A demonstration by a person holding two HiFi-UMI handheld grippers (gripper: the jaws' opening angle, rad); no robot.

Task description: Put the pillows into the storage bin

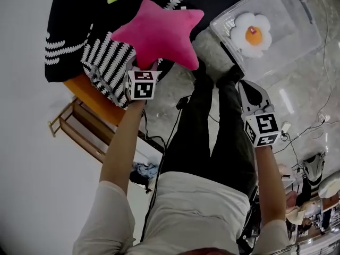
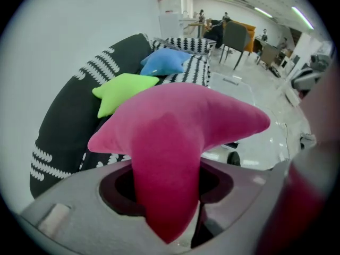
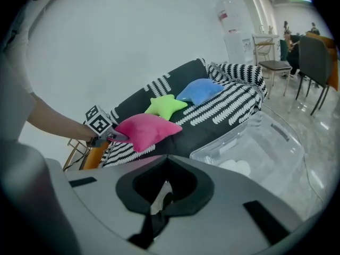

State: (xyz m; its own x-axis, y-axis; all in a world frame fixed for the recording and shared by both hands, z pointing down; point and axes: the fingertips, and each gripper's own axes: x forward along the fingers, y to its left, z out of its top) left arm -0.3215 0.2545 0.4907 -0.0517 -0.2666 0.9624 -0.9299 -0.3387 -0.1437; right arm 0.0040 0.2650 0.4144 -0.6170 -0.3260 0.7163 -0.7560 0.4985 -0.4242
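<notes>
task thing: pink pillow (image 1: 159, 33), star-shaped, off the sofa (image 1: 69, 47), in the air by the sofa's front edge, well short of the bin (image 1: 295, 33)
left jaws: left gripper (image 1: 142, 67) is about half open, clamped on one arm of the star; the rest of the pillow sticks out past the jaws
right jaws: right gripper (image 1: 247, 87) looks closed tip to tip, nothing between them
bin: clear, lid off, on the floor to the right of the sofa; an egg pillow (image 1: 253, 33) is already inside
left to do: green pillow (image 2: 122, 92) and blue pillow (image 2: 164, 61) lie on the sofa, untouched
step (judged): carrying the pink one across to the bin, not yet over it
risk 1: the grip is on one soft arm only, so the plush could squeeze out and the pillow drop on the floor between sofa and bin; a fast swing would cause it
risk 2: letting go early, before the pillow is over the opening, so it lands on the rim or outside
risk 3: a trailing star point catches the bin wall on the way in and shoves the light bin, or leaves the pillow hung on the rim
risk 4: both arms head for the same side, so the idle right gripper near the bin could get in the way
left arm pose: stretched forward and to the left, gripper pointing steeply down, marker cube facing up at the head camera
right arm pose: reached forward on the right, gripper angled down and ahead, above the floor by the person's feet, near the bin's near corner but not touching it
</notes>
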